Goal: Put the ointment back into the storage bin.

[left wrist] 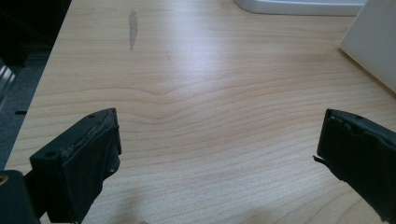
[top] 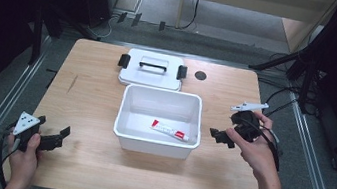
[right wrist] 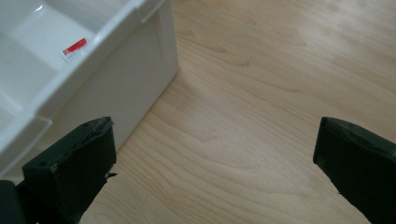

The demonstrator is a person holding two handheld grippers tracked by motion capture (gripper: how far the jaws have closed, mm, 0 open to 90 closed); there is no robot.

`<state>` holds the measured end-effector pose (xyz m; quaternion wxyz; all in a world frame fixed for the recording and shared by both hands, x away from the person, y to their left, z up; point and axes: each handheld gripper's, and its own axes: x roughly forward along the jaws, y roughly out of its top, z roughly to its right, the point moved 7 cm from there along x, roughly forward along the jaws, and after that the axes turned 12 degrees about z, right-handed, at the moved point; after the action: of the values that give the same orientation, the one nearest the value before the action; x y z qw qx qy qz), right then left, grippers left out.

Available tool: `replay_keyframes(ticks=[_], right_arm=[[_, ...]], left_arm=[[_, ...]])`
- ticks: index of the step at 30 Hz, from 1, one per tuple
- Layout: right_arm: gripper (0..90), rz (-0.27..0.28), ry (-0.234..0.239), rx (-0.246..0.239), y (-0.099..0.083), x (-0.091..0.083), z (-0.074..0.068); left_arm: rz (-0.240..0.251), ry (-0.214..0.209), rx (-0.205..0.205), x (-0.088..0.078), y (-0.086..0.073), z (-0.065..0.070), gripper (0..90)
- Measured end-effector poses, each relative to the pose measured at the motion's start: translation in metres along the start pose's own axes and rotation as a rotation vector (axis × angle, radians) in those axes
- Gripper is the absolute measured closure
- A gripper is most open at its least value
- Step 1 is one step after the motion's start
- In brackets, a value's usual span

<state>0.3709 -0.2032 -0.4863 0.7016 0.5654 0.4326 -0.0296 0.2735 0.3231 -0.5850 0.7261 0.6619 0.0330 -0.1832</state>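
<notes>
A light, soft, slippery tube is being left in the bin beside the right gripper, gaping empty; mid-body pinching is judged best. The left gripper is being held agape too.

White lidless tub sits mid-table, red-and-white tube lying flat inside, its lid flat at 12 o'clock.

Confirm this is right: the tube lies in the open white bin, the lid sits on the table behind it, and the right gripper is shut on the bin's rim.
Not quite. The right gripper is open and holds nothing, beside the bin; the right gripper view shows its jaws wide apart over bare table. The tube and the lid are as stated.
</notes>
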Motion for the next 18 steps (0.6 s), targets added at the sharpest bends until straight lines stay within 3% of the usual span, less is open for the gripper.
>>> replay_keyframes(ticks=[8, 9, 18], right_arm=[[0.0, 0.035, -0.014, 0.056, -0.036, 0.0, 0.013], [0.0, 0.042, -0.025, 0.065, -0.046, -0.001, 0.018], [0.0, 0.068, -0.067, 0.128, -0.087, -0.009, 0.038]], left_arm=[[0.003, 0.002, 0.0, 0.0, 0.0, 0.0, 0.1], [0.003, 0.003, 0.001, 0.0, 0.0, 0.0, 0.1], [0.003, 0.005, 0.005, 0.0, 0.0, 0.0, 0.1]])
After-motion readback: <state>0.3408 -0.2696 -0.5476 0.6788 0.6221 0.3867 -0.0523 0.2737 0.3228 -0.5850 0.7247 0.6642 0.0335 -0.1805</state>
